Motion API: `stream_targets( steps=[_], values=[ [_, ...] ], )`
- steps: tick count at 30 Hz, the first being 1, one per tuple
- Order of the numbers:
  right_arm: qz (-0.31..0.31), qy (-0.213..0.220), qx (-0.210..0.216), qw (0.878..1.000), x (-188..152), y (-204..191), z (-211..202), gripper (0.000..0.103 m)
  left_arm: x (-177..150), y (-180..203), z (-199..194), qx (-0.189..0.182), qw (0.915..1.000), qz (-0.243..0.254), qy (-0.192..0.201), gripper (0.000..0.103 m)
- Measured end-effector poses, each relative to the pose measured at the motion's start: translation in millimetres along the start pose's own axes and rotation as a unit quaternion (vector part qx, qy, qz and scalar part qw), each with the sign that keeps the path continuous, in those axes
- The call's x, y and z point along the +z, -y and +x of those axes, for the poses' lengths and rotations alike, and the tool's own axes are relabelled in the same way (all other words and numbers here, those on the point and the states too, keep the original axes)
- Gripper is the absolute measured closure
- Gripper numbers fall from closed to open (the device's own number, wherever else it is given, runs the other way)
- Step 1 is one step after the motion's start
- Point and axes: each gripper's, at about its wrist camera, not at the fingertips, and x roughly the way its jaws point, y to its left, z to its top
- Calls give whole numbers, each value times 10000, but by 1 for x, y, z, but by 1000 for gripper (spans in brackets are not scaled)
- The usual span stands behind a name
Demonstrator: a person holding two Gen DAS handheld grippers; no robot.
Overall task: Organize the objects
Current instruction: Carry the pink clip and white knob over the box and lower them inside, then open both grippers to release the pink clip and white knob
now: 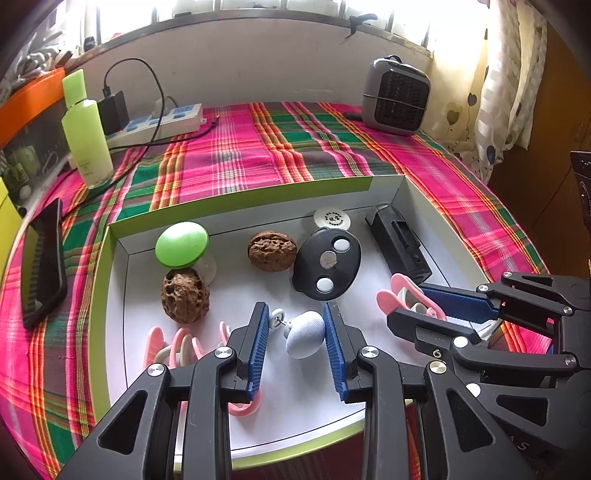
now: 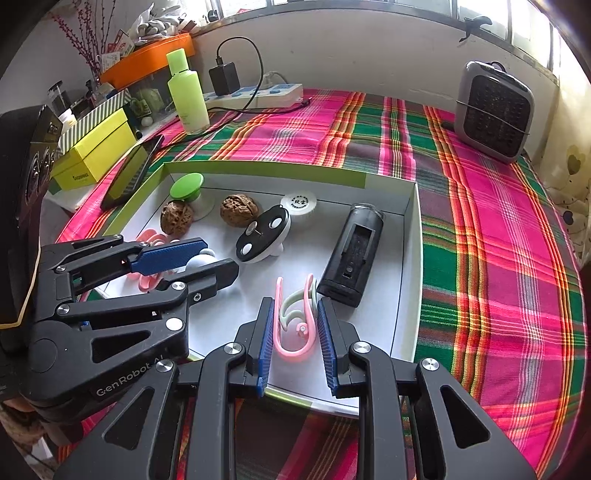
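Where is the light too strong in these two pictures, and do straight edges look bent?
Left wrist view: the window is blown out white, and the box wall bows. Right wrist view: window glare at top right, cloth stripes curve, corners dark.

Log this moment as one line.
left tool: shut on pale blue round knob | right tool: shut on pink U-shaped plastic clip | both over white shallow tray

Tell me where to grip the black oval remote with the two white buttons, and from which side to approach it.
Grip the black oval remote across its narrow width, pads on the long curved edges, coming from above. It lies tilted on the white tray; the white round case crowds its far end and a walnut sits beside one edge, so fit may be tight.
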Motion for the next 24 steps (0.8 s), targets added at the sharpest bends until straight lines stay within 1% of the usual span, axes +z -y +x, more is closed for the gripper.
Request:
stream_targets(
  steps=[16,24],
  values=[
    [-47,-16,-41,10000,2,0,0,79,0,-1,0,2,10000,-34,-9,74],
    [-43,-6,-47,10000,0,1,-2,78,-1,-2,-1,17,10000,-97,-10,65]
  ],
)
